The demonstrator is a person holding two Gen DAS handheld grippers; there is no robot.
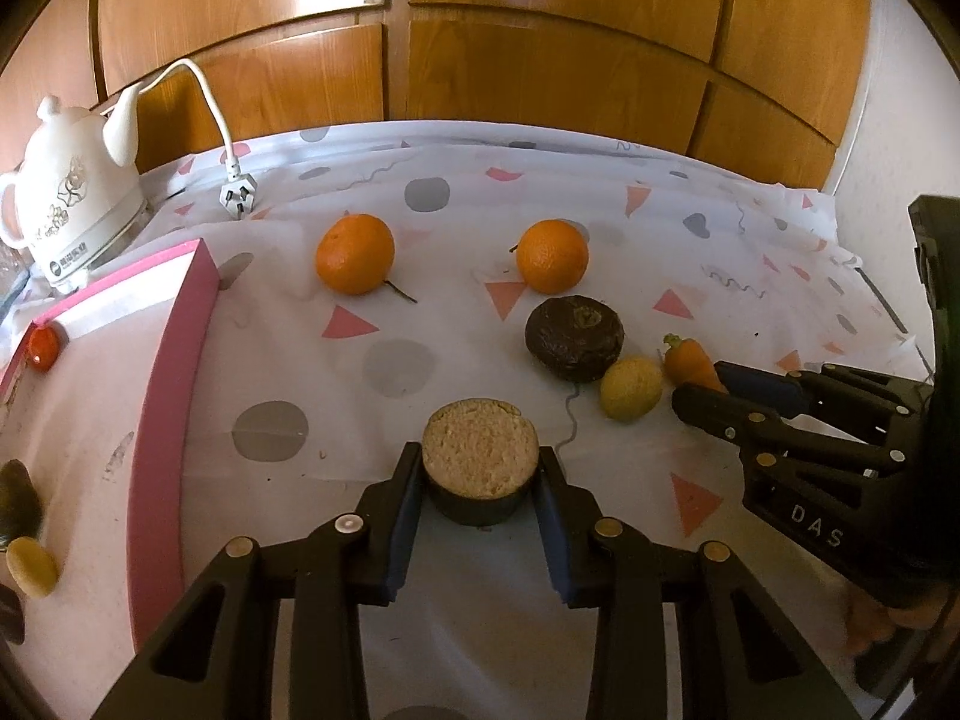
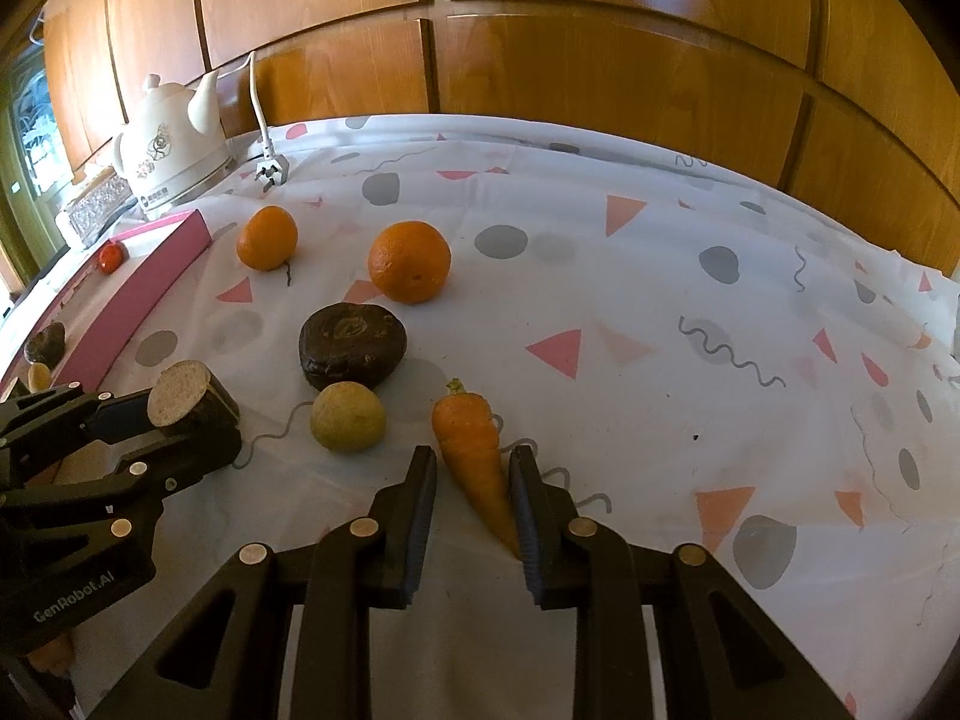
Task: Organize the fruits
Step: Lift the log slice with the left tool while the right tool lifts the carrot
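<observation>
The dark-skinned halved fruit with a pale, crumbly cut face (image 1: 480,468) sits between the blue-padded fingers (image 1: 403,531) of the left gripper (image 1: 480,495), cut face turned up toward the camera. Both pads press its dark sides, so the left gripper is clamped on it, probably to carry it to the pink-rimmed white tray (image 1: 174,360) at the table's left edge, where a small red fruit (image 1: 43,347), a small yellow fruit (image 1: 31,566) and a dark piece already lie.

The small orange carrot with a green stub (image 2: 474,456) lies on the patterned white tablecloth (image 2: 660,312), near the front edge, tip pointing back between the fingers of the right gripper (image 2: 474,510). The right pad touches its narrow end while a gap shows on the left side; the jaws straddle it without closing, likely lined up for a pinch.

Just beside the carrot rests a round yellow-green fruit (image 2: 348,417), touching or nearly touching a dark wrinkled round fruit (image 2: 353,345). Behind them, towards the back edge, two oranges (image 2: 409,262) stand apart, one of them with a stem (image 2: 267,238). A white ceramic kettle (image 2: 171,150) and its loose plug (image 2: 271,171) occupy the far left corner.
</observation>
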